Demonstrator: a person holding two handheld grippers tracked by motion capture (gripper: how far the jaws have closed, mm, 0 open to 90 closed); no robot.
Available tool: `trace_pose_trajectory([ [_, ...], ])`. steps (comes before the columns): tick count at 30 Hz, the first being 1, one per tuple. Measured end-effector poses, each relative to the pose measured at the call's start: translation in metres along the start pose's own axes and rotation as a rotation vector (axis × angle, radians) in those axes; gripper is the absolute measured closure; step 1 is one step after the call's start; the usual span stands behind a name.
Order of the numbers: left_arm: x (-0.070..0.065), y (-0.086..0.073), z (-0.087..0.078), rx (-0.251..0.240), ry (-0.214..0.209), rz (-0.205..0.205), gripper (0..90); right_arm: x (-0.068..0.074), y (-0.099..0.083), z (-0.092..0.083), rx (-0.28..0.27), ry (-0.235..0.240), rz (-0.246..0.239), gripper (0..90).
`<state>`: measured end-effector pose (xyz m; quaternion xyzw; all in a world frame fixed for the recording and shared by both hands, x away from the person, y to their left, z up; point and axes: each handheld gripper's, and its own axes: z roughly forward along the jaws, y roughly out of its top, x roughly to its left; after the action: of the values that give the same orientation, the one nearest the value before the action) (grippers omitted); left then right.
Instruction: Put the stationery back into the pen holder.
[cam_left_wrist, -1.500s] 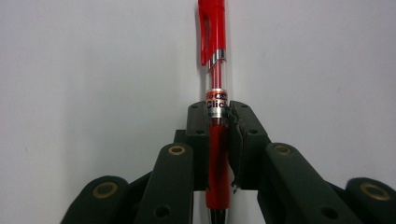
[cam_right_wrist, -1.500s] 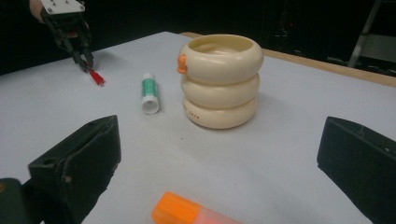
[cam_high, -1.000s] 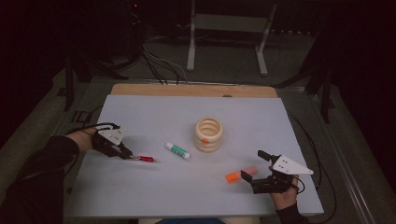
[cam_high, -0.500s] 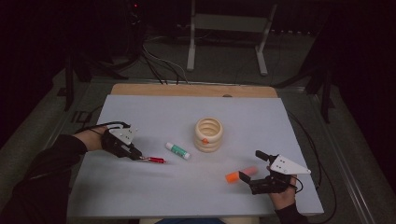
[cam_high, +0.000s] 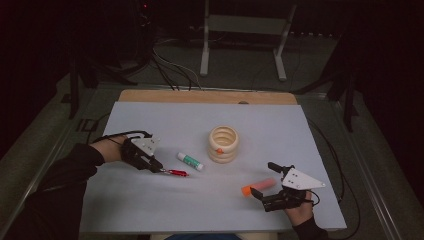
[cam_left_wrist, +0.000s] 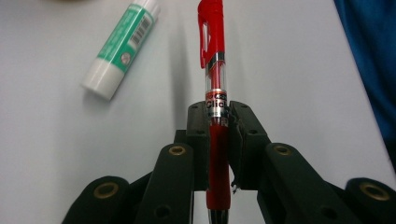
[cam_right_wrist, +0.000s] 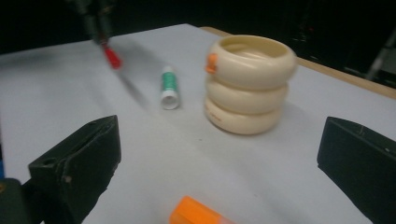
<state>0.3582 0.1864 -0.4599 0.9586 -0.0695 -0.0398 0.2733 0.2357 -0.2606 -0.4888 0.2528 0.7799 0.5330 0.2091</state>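
Note:
My left gripper (cam_high: 159, 169) is shut on a red click pen (cam_high: 176, 173), left of the table's middle. In the left gripper view the pen (cam_left_wrist: 212, 70) runs straight out between the pads (cam_left_wrist: 198, 126), clip end forward. A green-and-white glue stick (cam_high: 190, 161) (cam_left_wrist: 122, 49) lies just beyond the pen's tip. A cream ringed holder (cam_high: 223, 143) (cam_right_wrist: 250, 84) stands at the middle. My right gripper (cam_high: 264, 186) (cam_right_wrist: 219, 149) stands open at the front right. The end of an orange marker (cam_high: 258, 186) (cam_right_wrist: 196, 213) lies between its jaws, untouched.
A pale grey mat (cam_high: 150, 215) covers the table, with a wooden strip (cam_high: 200, 96) along the far edge. Behind the table stand a metal frame (cam_high: 240, 30) and loose cables (cam_high: 170, 70). A small orange tab (cam_right_wrist: 212, 63) sits on the holder's rim.
My left gripper has carried the red pen to the right, toward the glue stick, and lifted it a little. The right gripper has stayed in place.

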Motion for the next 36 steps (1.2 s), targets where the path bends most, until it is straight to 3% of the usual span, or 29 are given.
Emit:
trace_pose_trajectory([
  [2, 0.0, 0.006, 0.001, 0.003, -0.006, -0.008, 80.5, 0.005, 0.004, 0.002, -0.006, -0.008, -0.05, 0.0],
  [6, -0.001, 0.016, 0.002, 0.002, -0.003, 0.01, 80.5, 0.012, 0.012, 0.004, -0.069, -0.007, -0.175, 0.0],
  [8, -0.002, 0.021, 0.002, 0.001, -0.006, 0.009, 80.5, 0.017, 0.017, 0.005, -0.057, -0.015, -0.212, 0.0],
  [12, -0.003, 0.03, 0.004, 0.004, -0.005, 0.007, 80.5, 0.022, 0.028, 0.007, -0.08, 0.001, -0.241, 0.0],
  [15, -0.004, 0.036, 0.007, 0.014, -0.011, -0.005, 80.5, 0.023, 0.037, 0.012, -0.045, 0.026, -0.227, 0.0],
  [18, -0.005, 0.04, 0.008, 0.01, -0.011, -0.007, 80.5, 0.026, 0.042, 0.016, -0.055, 0.033, -0.252, 1.6],
  [19, -0.006, 0.042, 0.008, 0.012, -0.01, -0.01, 80.5, 0.028, 0.044, 0.017, -0.056, 0.031, -0.264, 6.7],
  [23, -0.008, 0.05, 0.009, 0.011, -0.007, -0.013, 80.5, 0.039, 0.052, 0.024, -0.061, 0.063, -0.3, 7.2],
  [26, -0.009, 0.055, 0.011, 0.012, -0.009, -0.011, 80.5, 0.05, 0.058, 0.033, -0.048, 0.065, -0.325, 9.8],
  [28, -0.01, 0.058, 0.012, 0.02, -0.003, -0.007, 80.5, 0.06, 0.063, 0.041, -0.026, 0.017, -0.34, 18.1],
  [30, -0.01, 0.06, 0.013, 0.025, -0.014, -0.006, 80.5, 0.069, 0.067, 0.048, 0.006, 0.019, -0.362, 16.7],
  [36, -0.011, 0.064, 0.016, 0.026, -0.012, -0.004, 80.5, 0.106, 0.071, 0.07, 0.1, 0.022, -0.53, 29.3],
])
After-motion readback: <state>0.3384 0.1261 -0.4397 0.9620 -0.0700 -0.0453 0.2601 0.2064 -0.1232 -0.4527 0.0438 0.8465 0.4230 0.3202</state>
